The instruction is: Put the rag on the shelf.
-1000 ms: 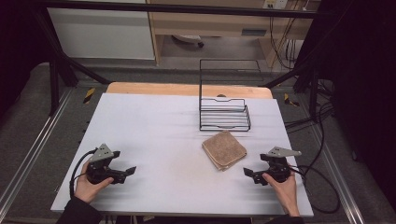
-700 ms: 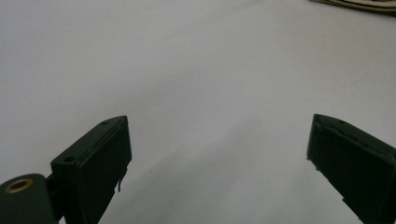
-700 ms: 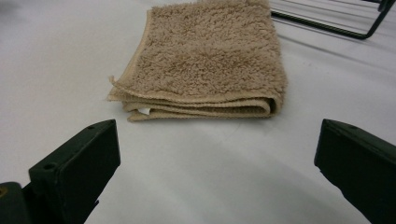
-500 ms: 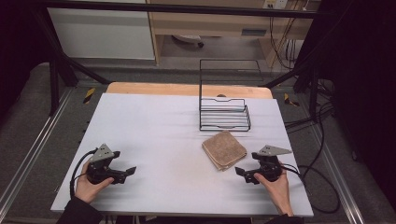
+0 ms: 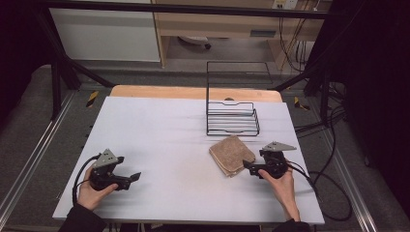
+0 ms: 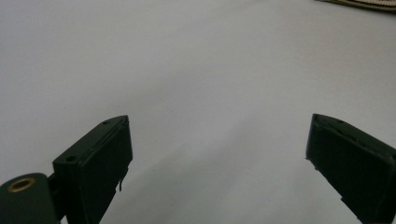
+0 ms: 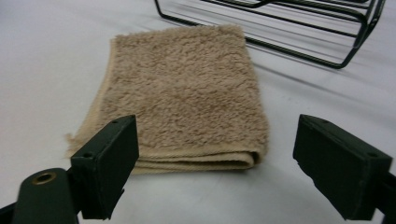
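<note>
Tan folded terry towel (image 7: 187, 93) lay ungrasped beside the black wire rack (image 5: 232, 118), the right gripper (image 7: 215, 163) closing in wide, jaws just narrowing around nothing yet.

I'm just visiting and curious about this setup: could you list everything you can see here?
Towel: one, tan, folded, flat on the table's right part, just in front of the rack.
Wire rack: one, black, tall back frame, at the far right of the table.
Table: one, white top with a wooden far edge.
Cables: several, black, off the table's right side.
Left tongs: one, black, jaws open, nothing between them, near left.
Right tongs: one, black, jaws apart and just been closing, at the towel's near edge, not pressing it.
Hands: two, one holding each tongs.
</note>
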Motion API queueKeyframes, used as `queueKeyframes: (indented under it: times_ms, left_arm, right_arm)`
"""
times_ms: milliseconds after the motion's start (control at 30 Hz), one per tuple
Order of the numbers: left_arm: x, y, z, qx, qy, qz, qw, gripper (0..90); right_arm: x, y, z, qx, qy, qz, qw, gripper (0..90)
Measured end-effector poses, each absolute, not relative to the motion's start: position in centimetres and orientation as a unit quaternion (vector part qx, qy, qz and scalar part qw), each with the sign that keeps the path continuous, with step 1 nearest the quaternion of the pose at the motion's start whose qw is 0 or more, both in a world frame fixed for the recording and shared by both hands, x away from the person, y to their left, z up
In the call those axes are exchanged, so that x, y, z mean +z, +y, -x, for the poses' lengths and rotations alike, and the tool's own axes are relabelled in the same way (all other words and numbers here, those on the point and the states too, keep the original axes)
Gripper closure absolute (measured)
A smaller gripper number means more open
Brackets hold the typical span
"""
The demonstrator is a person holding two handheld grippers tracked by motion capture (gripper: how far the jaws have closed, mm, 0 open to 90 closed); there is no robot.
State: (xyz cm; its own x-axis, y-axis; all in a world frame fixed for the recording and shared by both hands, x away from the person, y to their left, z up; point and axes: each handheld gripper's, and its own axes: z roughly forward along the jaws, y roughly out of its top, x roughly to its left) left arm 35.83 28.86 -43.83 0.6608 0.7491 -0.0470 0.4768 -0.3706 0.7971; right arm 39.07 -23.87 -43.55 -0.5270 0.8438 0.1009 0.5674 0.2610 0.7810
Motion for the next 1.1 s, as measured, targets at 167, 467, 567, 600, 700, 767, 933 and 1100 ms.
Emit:
queueKeyframes:
  times_ms: [167,467,567,600,700,767,933,1100]
  left_arm:
    - [-43.8,28.9,-35.9,0.165,0.379,-0.811,0.414,7.2]
    - [-43.9,28.9,-35.8,0.165,0.378,-0.812,0.412,7.7]
    - [-43.9,28.8,-35.8,0.165,0.378,-0.812,0.412,8.0]
    - [-43.9,28.8,-35.8,0.165,0.377,-0.812,0.413,8.1]
    - [-43.9,28.8,-35.8,0.165,0.376,-0.814,0.411,8.3]
    - [-43.9,28.7,-35.8,0.166,0.376,-0.814,0.411,8.3]
    - [-43.9,28.8,-35.8,0.167,0.376,-0.814,0.411,8.5]
    - [-43.8,28.8,-35.8,0.167,0.376,-0.813,0.411,8.7]
  right_arm:
    - [-44.0,-23.8,-40.3,0.391,0.785,-0.452,0.161,28.7]
    - [-44.7,-23.7,-41.9,0.371,0.792,-0.463,0.143,50.9]
    - [-44.7,-23.8,-41.9,0.368,0.795,-0.464,0.131,57.4]
    - [-44.6,-23.9,-41.8,0.367,0.797,-0.463,0.13,59.6]
    - [-44.6,-24.0,-41.7,0.359,0.802,-0.457,0.134,66.8]
    - [-44.6,-24.0,-41.6,0.36,0.802,-0.457,0.134,70.7]
    - [-44.4,-24.0,-41.3,0.36,0.8,-0.463,0.126,77.9]
    - [-44.2,-24.0,-40.8,0.362,0.799,-0.464,0.123,81.6]
